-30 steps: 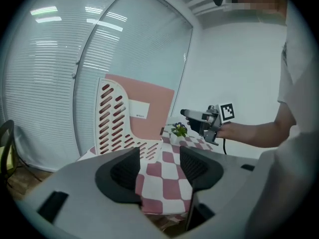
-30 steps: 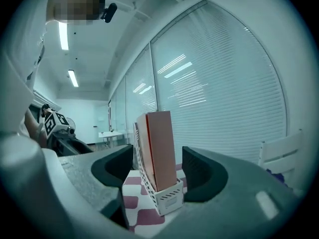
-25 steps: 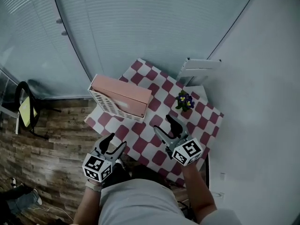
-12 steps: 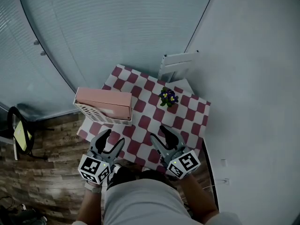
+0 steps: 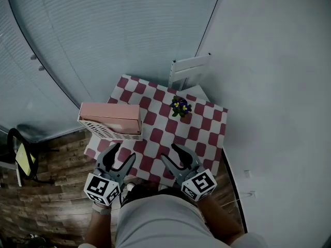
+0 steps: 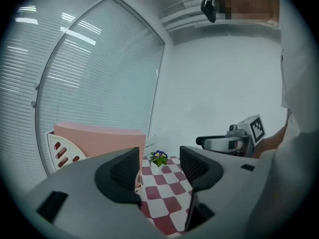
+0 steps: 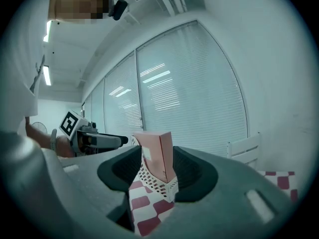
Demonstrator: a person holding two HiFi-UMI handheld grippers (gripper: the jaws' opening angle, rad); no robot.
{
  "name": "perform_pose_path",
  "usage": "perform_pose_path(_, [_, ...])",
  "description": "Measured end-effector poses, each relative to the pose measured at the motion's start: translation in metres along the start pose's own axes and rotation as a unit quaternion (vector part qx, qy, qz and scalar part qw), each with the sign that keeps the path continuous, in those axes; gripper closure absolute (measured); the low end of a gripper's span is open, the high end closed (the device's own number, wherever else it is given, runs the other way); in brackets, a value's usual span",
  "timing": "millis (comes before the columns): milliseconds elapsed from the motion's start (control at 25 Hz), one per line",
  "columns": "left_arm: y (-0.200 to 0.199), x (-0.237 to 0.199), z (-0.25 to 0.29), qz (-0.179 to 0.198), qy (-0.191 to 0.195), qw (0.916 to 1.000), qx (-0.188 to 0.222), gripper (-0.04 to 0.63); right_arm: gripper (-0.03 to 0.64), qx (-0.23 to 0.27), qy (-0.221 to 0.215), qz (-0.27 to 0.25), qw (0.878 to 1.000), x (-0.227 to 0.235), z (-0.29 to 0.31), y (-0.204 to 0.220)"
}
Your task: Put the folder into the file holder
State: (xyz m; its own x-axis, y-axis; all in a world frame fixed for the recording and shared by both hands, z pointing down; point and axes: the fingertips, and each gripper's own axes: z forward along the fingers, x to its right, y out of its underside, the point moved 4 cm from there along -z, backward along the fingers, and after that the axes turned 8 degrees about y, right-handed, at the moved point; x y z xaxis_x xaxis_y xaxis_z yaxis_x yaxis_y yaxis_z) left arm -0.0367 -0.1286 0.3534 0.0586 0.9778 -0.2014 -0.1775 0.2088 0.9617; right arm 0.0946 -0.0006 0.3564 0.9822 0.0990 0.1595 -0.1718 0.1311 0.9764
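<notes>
Head view: the pink folder (image 5: 111,111) sits in the white file holder (image 5: 106,129) on the checked counter (image 5: 201,133). The left hand-held gripper (image 5: 120,153) and right hand-held gripper (image 5: 171,153) hover apart from the file holder.

Left gripper view: jaws wide, holding nothing.

Right gripper view: jaws have just closed narrow, nothing between them.

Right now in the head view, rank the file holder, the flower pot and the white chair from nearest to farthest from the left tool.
From the left tool:
1. The file holder, just ahead, at the table's left edge.
2. The flower pot, farther back and to the right.
3. The white chair, beyond the table's far edge.
</notes>
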Motion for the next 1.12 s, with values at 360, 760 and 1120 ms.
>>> perform_pose_path(360, [0.012,-0.001,-0.004,-0.015,0.009,0.9998,-0.006,0.347,0.417,-0.013,-0.009,-0.007,1.000,-0.011,0.003,0.001])
perform_pose_path(760, [0.018,-0.007,-0.007,-0.025,0.007,0.9997,-0.003,0.347,0.417,-0.020,-0.007,-0.003,1.000,-0.011,0.006,0.004])
perform_pose_path(1120, [0.023,-0.008,-0.012,-0.025,0.004,0.9996,-0.009,0.347,0.417,-0.024,-0.014,-0.013,1.000,-0.015,0.012,0.012])
